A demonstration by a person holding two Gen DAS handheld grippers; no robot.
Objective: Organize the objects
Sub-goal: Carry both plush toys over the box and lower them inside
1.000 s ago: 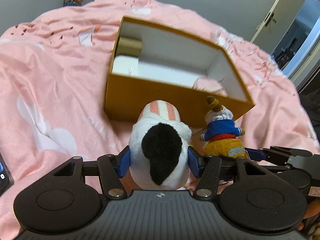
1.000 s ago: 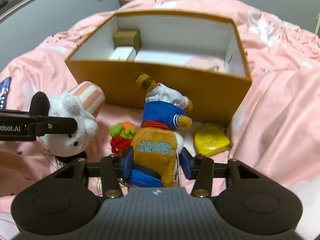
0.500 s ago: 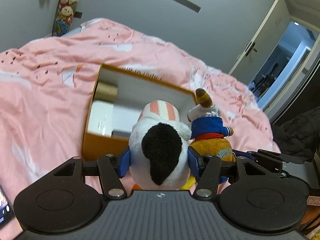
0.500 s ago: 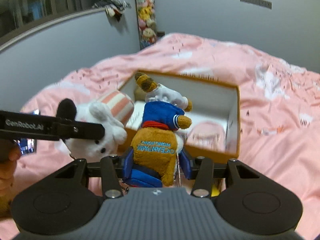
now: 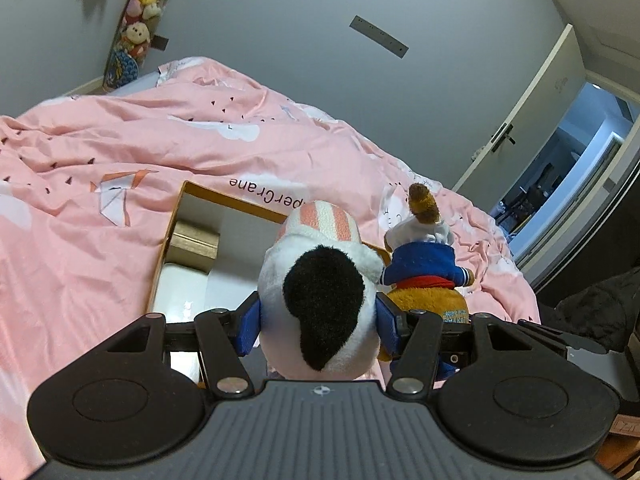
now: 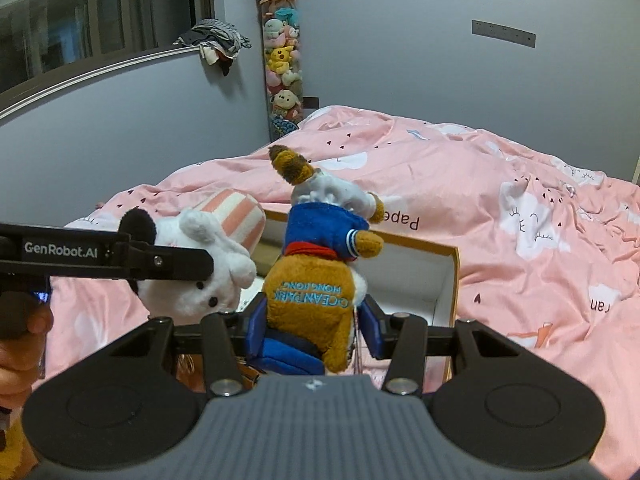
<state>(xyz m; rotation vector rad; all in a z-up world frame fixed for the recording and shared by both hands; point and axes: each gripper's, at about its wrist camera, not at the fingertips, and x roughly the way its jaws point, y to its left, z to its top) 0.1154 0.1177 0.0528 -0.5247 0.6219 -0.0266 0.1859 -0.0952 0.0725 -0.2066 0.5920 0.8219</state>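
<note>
Box on bed, two plush toys side by side above it, small carton inside

"GenRobot.AI" on the left gripper; "OCEAN PARK HONG KONG" on the brown plush.

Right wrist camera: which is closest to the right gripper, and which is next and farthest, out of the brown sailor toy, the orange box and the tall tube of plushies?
1. Brown sailor toy: clamped in the right gripper.
2. Orange box: just beyond, on the pink bedspread.
3. Tube of plushies: farthest, against the back wall.
</note>
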